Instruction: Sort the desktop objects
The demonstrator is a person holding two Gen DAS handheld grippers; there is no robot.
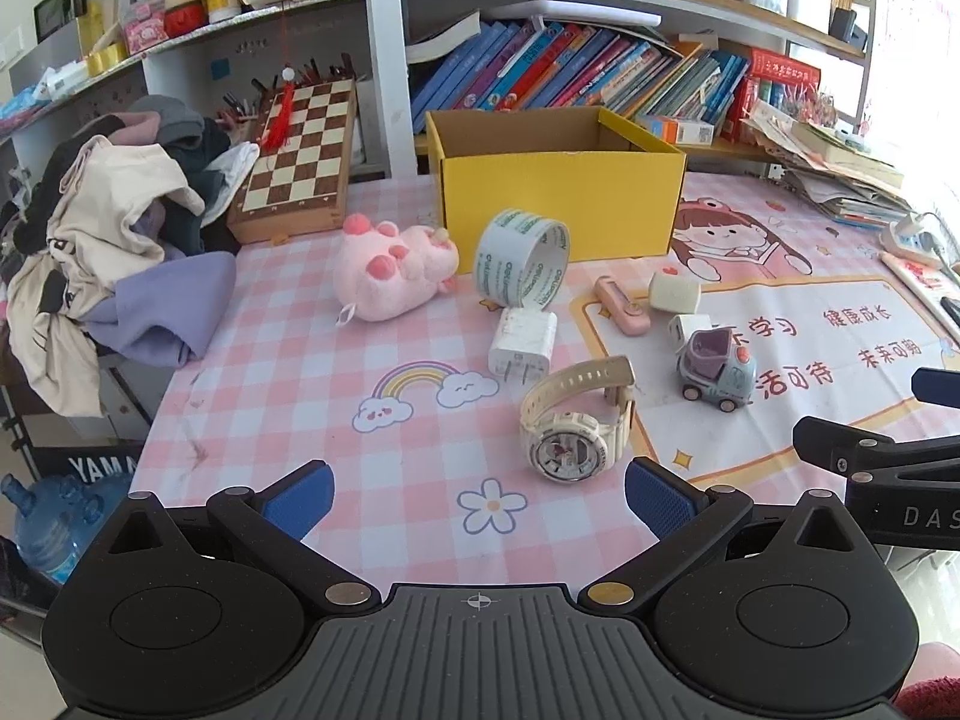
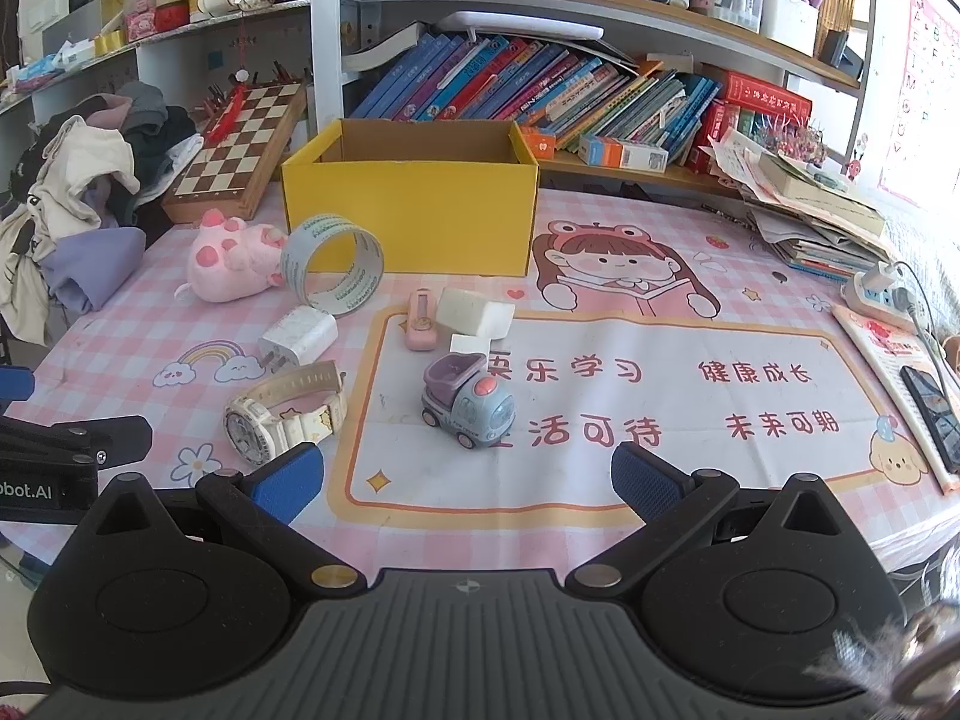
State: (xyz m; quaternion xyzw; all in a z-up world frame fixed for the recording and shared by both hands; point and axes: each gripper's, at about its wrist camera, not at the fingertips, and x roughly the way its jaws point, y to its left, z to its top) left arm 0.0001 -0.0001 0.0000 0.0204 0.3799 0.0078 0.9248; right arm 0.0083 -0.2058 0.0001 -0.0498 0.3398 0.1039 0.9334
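Observation:
An open yellow box (image 1: 558, 204) (image 2: 414, 216) stands at the back of the desk. In front of it lie a pink plush toy (image 1: 390, 270) (image 2: 231, 261), a tape roll (image 1: 521, 257) (image 2: 331, 264), a white charger (image 1: 521, 343) (image 2: 298, 336), a cream watch (image 1: 573, 426) (image 2: 279, 411), a toy truck (image 1: 717, 369) (image 2: 468, 399), a pink device (image 1: 623, 305) (image 2: 420, 319) and a white eraser (image 1: 675, 292) (image 2: 474, 312). My left gripper (image 1: 478, 501) is open and empty, just short of the watch. My right gripper (image 2: 465, 480) is open and empty, just short of the toy truck.
A pile of clothes (image 1: 114, 240) and a chessboard (image 1: 300, 162) lie at the back left. Stacked books and papers (image 2: 816, 210), a power strip (image 2: 879, 294) and a phone (image 2: 933, 414) lie at the right. Bookshelves (image 2: 540, 90) rise behind the box.

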